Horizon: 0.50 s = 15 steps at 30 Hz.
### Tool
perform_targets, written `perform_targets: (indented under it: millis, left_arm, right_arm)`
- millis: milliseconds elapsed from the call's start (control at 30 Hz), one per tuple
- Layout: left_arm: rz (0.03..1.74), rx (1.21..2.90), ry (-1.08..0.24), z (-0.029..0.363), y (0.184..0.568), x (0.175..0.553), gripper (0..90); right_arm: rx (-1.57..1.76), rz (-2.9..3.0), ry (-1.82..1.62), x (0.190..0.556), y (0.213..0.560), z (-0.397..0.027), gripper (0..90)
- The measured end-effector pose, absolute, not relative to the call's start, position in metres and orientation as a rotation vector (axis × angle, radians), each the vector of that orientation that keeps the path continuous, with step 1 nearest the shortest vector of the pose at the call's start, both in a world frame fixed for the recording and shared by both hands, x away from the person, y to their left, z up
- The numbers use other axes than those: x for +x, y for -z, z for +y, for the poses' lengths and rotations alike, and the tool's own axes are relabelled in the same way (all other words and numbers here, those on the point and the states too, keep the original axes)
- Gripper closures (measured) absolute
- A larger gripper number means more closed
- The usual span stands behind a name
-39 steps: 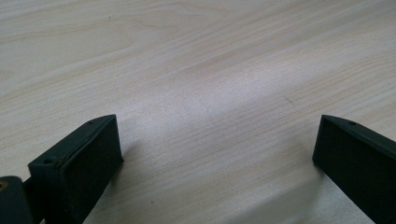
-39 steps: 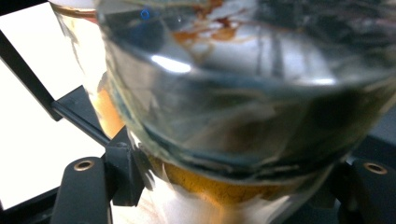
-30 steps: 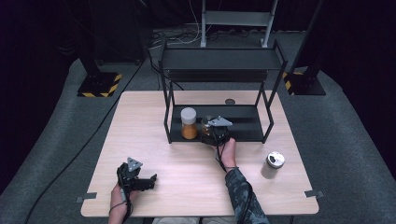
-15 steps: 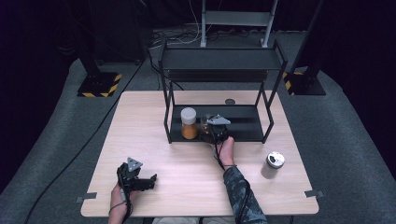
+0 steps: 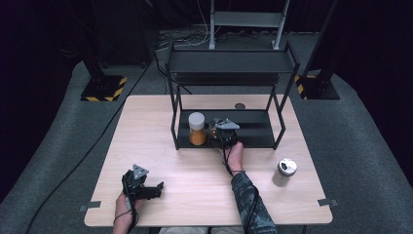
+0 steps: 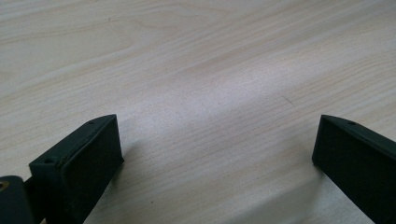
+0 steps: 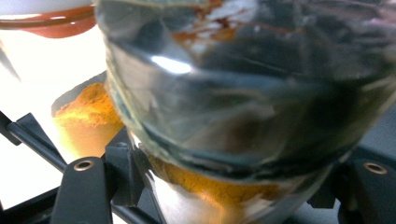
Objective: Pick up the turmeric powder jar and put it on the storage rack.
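A black two-tier rack (image 5: 231, 61) stands at the back of the wooden table (image 5: 195, 170). On its lower shelf (image 5: 258, 131) sits a jar of orange powder (image 5: 197, 129) with a white lid. Just right of it my right gripper (image 5: 223, 132) reaches into the shelf, shut on a clear glass jar (image 7: 243, 93) with dark and orange contents. That jar sits between the jaws of my right gripper (image 7: 224, 186), with the orange powder jar (image 7: 88, 116) close behind at left. My left gripper (image 5: 143, 187) rests open near the front left, over bare wood (image 6: 215, 154).
A jar with a silver lid (image 5: 284, 172) stands on the table's right side, outside the rack. A small dark disc (image 5: 239, 106) lies behind the rack. The rack's upright posts (image 5: 174, 122) frame the shelf opening.
My right gripper has moved a little deeper into the lower shelf and leftward, toward the orange powder jar. The left gripper has stayed put.
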<state>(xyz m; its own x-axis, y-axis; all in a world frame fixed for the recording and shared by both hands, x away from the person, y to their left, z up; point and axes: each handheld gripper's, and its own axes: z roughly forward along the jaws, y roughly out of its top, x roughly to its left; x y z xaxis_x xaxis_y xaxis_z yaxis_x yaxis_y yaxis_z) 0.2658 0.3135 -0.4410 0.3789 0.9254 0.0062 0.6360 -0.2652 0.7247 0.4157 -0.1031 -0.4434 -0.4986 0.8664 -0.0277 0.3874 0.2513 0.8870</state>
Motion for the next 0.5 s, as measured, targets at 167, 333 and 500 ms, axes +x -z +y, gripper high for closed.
perform_targets:
  millis: [167, 333, 500]
  left_arm:
    - [1.335, 2.003, -0.581, 0.3137, 0.4411, 0.2658, 1.0]
    - [1.336, 2.003, -0.578, 0.314, 0.4411, 0.2661, 1.0]
    - [1.335, 2.004, -0.577, 0.3141, 0.441, 0.2661, 0.9]
  right_arm:
    - [1.141, 2.005, -1.179, 0.4187, 0.4442, -0.1014, 30.3]
    - [1.156, 2.005, -1.185, 0.4206, 0.4469, -0.1027, 30.3]
    - [1.145, 2.0, -1.182, 0.4191, 0.4492, -0.1027, 30.3]
